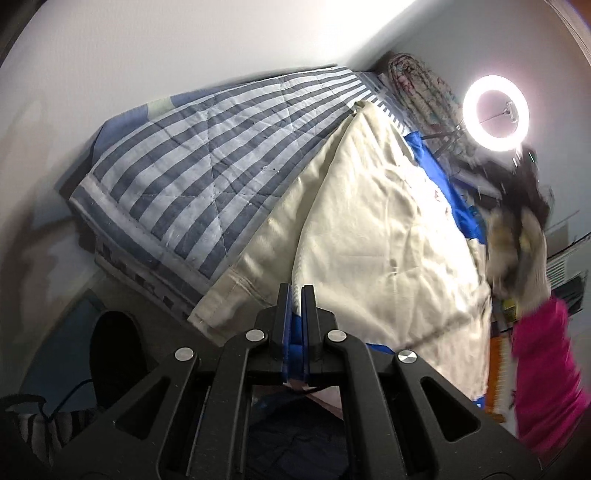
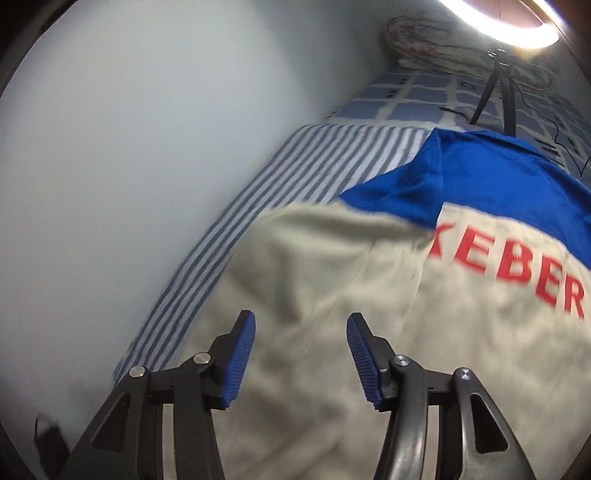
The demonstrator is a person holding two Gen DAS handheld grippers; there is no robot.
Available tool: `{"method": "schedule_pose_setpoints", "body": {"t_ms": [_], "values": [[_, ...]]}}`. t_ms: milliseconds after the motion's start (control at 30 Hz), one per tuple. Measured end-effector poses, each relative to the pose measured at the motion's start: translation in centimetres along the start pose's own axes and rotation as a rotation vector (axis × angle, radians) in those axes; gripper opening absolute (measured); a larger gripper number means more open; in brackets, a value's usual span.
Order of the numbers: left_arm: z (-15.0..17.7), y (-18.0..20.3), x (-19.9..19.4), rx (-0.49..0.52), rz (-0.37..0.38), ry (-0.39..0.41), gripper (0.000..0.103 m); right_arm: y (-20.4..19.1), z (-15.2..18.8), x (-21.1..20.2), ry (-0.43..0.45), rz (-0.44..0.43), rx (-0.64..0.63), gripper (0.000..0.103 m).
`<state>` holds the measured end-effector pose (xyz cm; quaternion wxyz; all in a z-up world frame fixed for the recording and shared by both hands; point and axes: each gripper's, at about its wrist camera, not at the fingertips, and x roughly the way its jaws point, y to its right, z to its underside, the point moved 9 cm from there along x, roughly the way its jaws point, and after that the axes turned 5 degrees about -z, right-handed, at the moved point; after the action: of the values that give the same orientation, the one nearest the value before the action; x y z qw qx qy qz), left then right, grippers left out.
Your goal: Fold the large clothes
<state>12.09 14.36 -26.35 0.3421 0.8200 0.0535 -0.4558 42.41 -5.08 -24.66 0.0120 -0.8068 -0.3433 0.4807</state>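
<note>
The cream and blue jacket (image 2: 332, 277) lies spread on the striped quilt (image 1: 207, 166) of the bed. The left gripper (image 1: 294, 295) pinches its blue hem with fingers together; the right gripper (image 2: 301, 343) hangs wide and empty above it. I judge a fold is beginning; next the right fingers must take an edge.

The right gripper (image 1: 517, 240) was a motion-smeared blur at the left wrist view's edge, its fingers unreadable. The ring light (image 2: 498, 29) was cut off by the right wrist view's top edge. The jacket's (image 2: 332, 295) red lettering (image 2: 517, 273) ran off-frame, smeared.
</note>
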Motion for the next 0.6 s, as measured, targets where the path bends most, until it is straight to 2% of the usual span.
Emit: {"method": "schedule_pose_setpoints", "body": {"t_ms": [67,100,167,267,333,467,600], "values": [[0.1,0.0,-0.2,-0.016,0.038,-0.022,0.008,-2.1,3.5,-1.8,-0.021,-0.045,-0.010,0.057],[0.1,0.0,-0.3,-0.024,0.055,-0.032,0.018,-3.1,5.4,-2.6,-0.033,-0.070,-0.010,0.058],[-0.1,0.0,-0.7,-0.049,0.087,-0.038,0.029,-4.7,9.1,-3.9,-0.057,-0.103,-0.008,0.061],[-0.7,-0.1,-1.4,-0.072,0.115,-0.043,0.029,-7.1,14.3,-5.5,-0.090,-0.149,-0.005,0.062],[-1.3,-0.2,-1.5,-0.060,0.096,-0.036,0.029,-9.0,17.5,-5.9,-0.113,-0.193,0.000,0.063],[-1.1,-0.3,0.0,-0.042,0.091,-0.103,0.029,-11.9,22.2,-4.1,-0.168,-0.221,-0.013,0.063],[0.6,-0.1,1.8,-0.010,0.083,-0.175,0.029,-13.2,25.6,-0.7,-0.229,-0.276,0.072,0.062]]}}
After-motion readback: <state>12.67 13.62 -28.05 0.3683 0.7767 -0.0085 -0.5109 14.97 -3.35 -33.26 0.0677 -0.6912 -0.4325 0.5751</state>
